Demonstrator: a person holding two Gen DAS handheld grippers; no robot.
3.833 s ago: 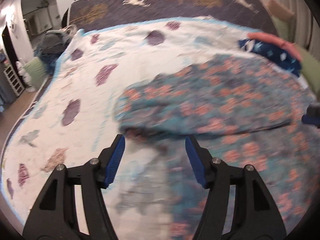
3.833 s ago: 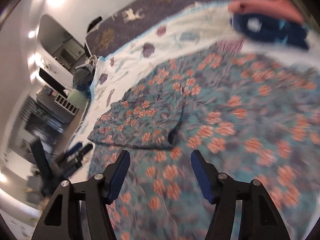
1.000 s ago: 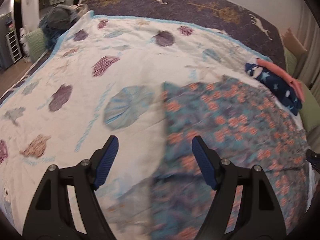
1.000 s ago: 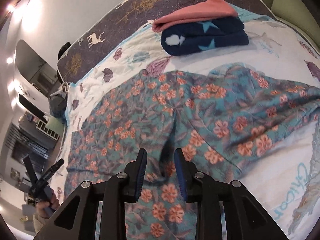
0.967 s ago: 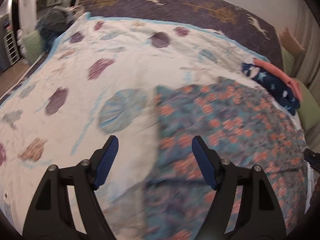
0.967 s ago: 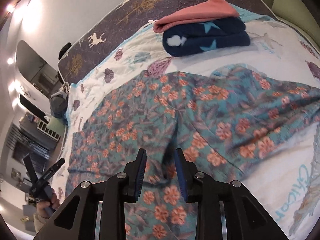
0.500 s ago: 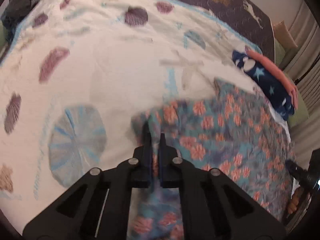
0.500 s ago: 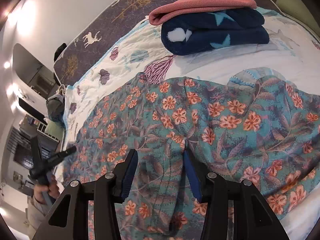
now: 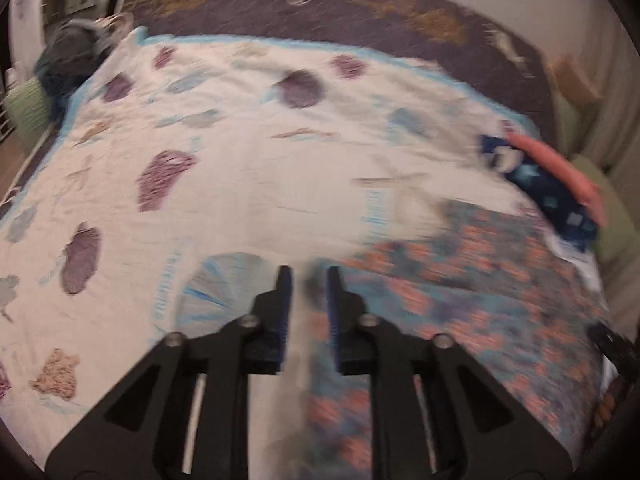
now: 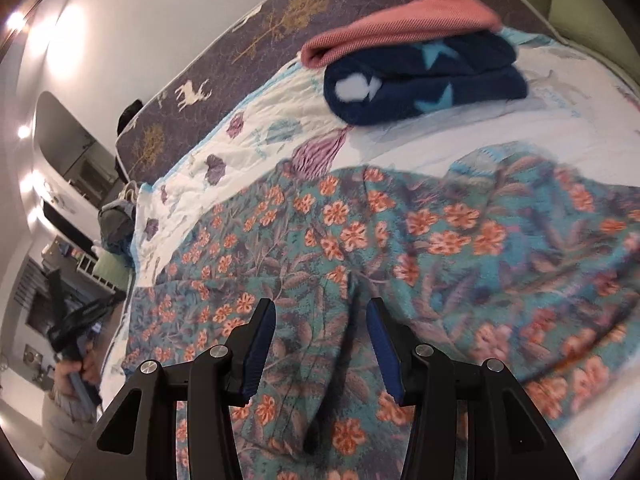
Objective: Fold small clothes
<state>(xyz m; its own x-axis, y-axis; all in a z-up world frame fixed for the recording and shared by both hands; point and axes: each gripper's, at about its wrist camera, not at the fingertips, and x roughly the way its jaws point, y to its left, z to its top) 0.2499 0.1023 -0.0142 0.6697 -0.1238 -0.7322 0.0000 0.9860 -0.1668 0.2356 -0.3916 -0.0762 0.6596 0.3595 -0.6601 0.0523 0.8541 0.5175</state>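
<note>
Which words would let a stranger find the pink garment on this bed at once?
Start at the white seashell quilt covering the bed, then look toward its far side by the dark deer-print mattress. There a folded pink garment lies on top of a folded navy star-print fleece; it is the only plain, unpatterned piece.

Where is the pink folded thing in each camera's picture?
Left wrist: the pink folded cloth is at the right edge, blurred, lying on the navy star blanket.
Right wrist: the pink folded cloth is at the top, right of centre, on the same blanket.
Shared landmark: the floral garment spread in front of it.
</note>
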